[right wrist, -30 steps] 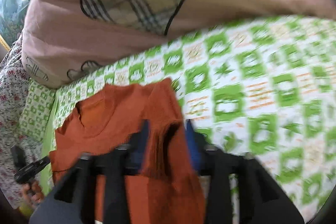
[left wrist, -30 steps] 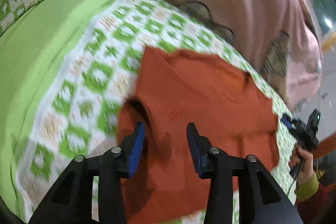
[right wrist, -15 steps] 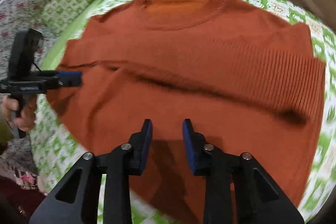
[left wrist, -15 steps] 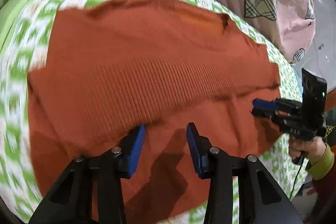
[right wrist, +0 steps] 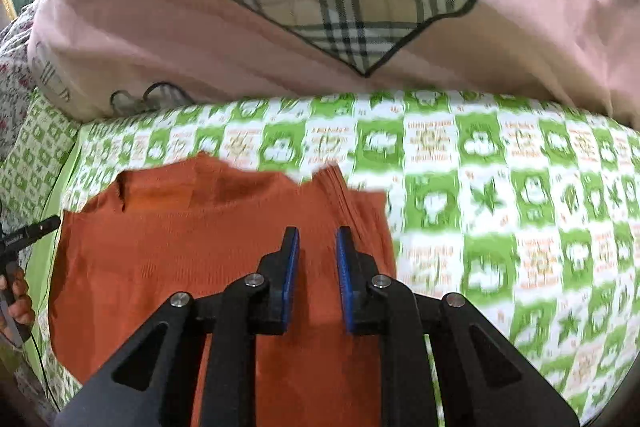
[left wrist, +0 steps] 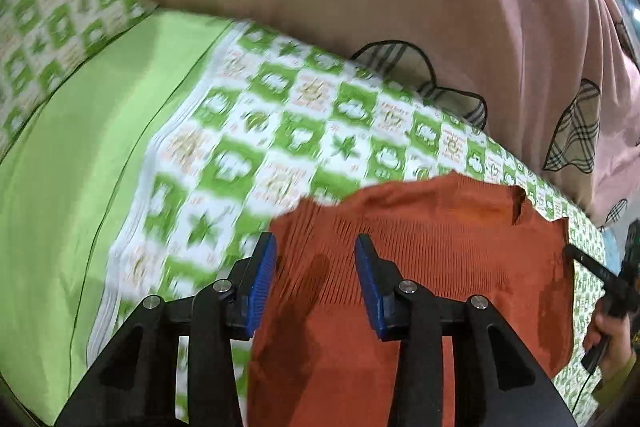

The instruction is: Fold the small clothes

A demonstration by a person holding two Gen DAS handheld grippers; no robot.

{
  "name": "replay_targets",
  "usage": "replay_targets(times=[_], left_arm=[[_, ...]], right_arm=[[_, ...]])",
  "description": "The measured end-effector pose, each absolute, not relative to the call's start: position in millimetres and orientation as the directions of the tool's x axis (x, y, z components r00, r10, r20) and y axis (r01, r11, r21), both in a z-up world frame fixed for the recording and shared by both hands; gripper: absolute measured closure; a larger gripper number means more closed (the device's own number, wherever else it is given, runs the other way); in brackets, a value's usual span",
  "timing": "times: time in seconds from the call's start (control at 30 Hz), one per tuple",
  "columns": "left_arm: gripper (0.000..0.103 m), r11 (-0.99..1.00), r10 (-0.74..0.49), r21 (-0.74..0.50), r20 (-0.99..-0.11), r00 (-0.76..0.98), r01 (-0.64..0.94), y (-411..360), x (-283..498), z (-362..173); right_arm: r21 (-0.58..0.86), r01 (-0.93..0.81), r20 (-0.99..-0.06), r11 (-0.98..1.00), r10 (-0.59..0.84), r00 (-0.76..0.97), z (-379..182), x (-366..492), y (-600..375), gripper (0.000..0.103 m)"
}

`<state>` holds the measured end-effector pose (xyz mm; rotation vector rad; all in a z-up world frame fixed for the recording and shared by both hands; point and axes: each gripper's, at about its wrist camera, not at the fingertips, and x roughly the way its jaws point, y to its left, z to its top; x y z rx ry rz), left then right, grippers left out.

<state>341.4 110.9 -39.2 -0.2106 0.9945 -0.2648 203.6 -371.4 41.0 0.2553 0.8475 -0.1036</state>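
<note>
Bedding forms the setting: a green-and-white checked bedsheet [right wrist: 480, 187] is spread over the bed, and on it the rust-orange knitted sweater [right wrist: 200, 247] is laid flat, its neckline toward the pillow end. Over the sweater's right edge the right claw [right wrist: 316, 263] is held, its blue pads narrowly apart and closing, with no fabric seen pinched between them. Above the sweater's left edge the left claw [left wrist: 316, 275] is held, spread and opening, the ribbed knit visible in the gap but not pressed. A plain lime-green sheet [left wrist: 80, 167] is seen beside the checked one, and a pink quilt with plaid hearts [right wrist: 280, 39] is heaped behind
</note>
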Motion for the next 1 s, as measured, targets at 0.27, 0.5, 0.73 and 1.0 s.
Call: replay_targets(times=[0.27,0.5,0.73,1.0], left_arm=[[0.062,0.930,-0.357,-0.357,-0.812,0.461,0.092,111,251,-55],[0.062,0.909,-0.406,-0.406,-0.822,0.399,0.089,95,174,-62],[0.059,0.894,-0.430,-0.445,-0.826,0.364,0.046,90,127,-73],[0.051,0.871,-0.447,-0.491,-0.816,0.366,-0.029,95,103,-84]], right_arm=[[0.237,0.109,-0.766,0.965,0.117,0.632,23,136,-325,0.081],[0.288,0.029,-0.787,0.957,0.219,0.577,-1,101,-261,0.081],[0.327,0.006,-0.796,0.945,0.272,0.542,-9,74,-235,0.081],[0.334,-0.003,-0.802,0.943,0.286,0.525,-10,50,-228,0.081]])
